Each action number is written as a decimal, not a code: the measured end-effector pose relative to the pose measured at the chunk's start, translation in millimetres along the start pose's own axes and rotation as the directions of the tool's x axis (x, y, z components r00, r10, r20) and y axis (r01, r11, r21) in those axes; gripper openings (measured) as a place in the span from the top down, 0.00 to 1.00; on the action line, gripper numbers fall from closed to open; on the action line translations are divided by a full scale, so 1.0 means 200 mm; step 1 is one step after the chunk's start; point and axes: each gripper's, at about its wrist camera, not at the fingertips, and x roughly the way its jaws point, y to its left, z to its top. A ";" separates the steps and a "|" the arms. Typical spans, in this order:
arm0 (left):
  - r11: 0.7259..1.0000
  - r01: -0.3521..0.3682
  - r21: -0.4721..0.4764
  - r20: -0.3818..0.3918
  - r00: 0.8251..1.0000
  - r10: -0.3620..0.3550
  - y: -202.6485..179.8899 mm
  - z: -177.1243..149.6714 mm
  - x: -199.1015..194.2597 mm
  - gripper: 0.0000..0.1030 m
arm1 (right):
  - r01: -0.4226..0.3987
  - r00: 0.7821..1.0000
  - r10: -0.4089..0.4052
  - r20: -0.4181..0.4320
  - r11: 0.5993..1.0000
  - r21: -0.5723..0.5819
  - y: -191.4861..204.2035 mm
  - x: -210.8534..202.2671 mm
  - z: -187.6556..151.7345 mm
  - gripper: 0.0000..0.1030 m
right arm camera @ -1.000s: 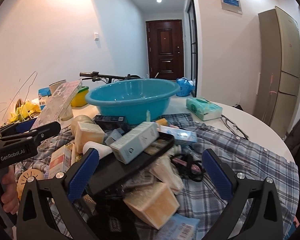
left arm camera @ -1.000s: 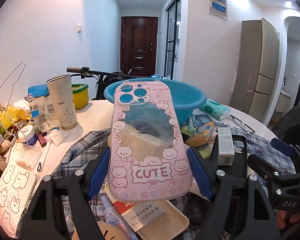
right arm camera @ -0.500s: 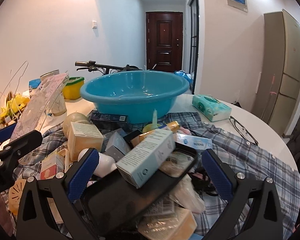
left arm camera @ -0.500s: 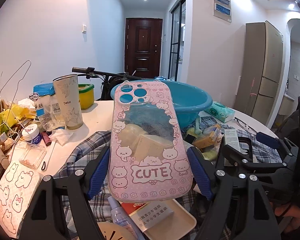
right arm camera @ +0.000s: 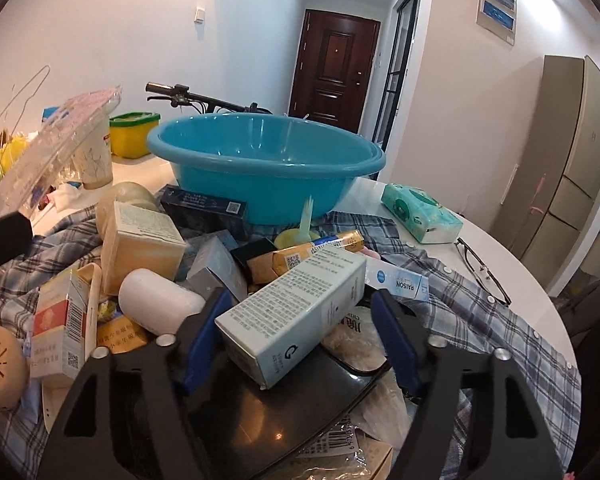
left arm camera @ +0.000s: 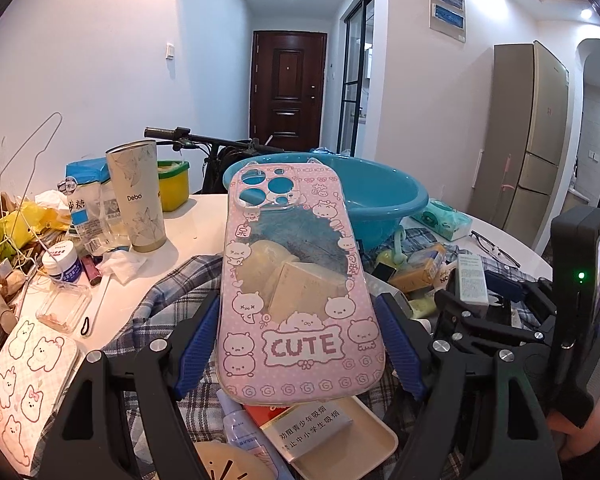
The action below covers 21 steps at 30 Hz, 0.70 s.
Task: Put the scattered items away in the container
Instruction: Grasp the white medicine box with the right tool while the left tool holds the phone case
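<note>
Left gripper (left arm camera: 300,344) clamps the pink "CUTE" phone case (left arm camera: 296,284); right gripper (right arm camera: 304,336) jaws just narrowed around a pale carton (right arm camera: 296,312) on a black phone case (right arm camera: 276,412), contact unclear

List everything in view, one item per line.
turquoise plastic basin: one, turquoise, back of the round white table
blue-white plaid shirt: one, checked, spread under the pile
pink "CUTE" phone case: one, pink, raised in the left tongs
black phone case: one, black, between the right tongs
pale blue-white carton: one, lying on the black phone case
beige cardboard box: one, left of the pile
green tissue pack: one, right of the basin
black-rimmed glasses: one, table's right side
beige patterned tumbler: one, left of the basin
yellow tub with green lid: one, behind the tumbler
left tongs: shut on the pink case
right tongs: jaws just closed onto the black case
</note>
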 end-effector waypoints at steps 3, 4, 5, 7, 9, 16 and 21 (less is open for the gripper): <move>1.000 0.006 -0.002 -0.002 1.000 -0.006 0.00 0.00 0.00 0.24 | -0.013 1.000 0.012 0.013 1.000 0.008 0.00 -0.01 0.00 0.52; 1.000 0.007 -0.003 0.000 1.000 -0.007 0.00 0.00 0.00 0.24 | -0.017 1.000 0.016 0.017 1.000 0.013 0.00 -0.02 -0.01 0.62; 1.000 0.010 -0.003 0.004 1.000 -0.010 0.00 0.00 0.00 0.24 | -0.022 1.000 0.021 0.022 1.000 0.022 -0.01 -0.02 -0.01 0.67; 1.000 0.012 0.001 0.008 1.000 -0.012 -0.01 0.00 -0.01 0.24 | -0.033 0.999 0.032 0.027 0.998 0.048 -0.04 -0.03 -0.01 0.74; 1.000 0.014 0.004 0.010 1.000 -0.014 -0.02 0.00 -0.01 0.24 | -0.053 0.998 0.051 0.029 0.996 0.076 -0.07 -0.04 -0.02 0.74; 1.000 0.023 0.013 0.014 1.000 -0.023 -0.05 0.00 -0.02 0.24 | -0.067 0.996 0.059 0.068 0.990 0.123 -0.13 -0.10 -0.01 0.74; 0.999 0.035 0.024 0.029 0.999 -0.035 -0.08 0.01 -0.04 0.24 | -0.054 0.995 0.041 0.094 0.989 0.139 -0.16 -0.15 0.00 0.74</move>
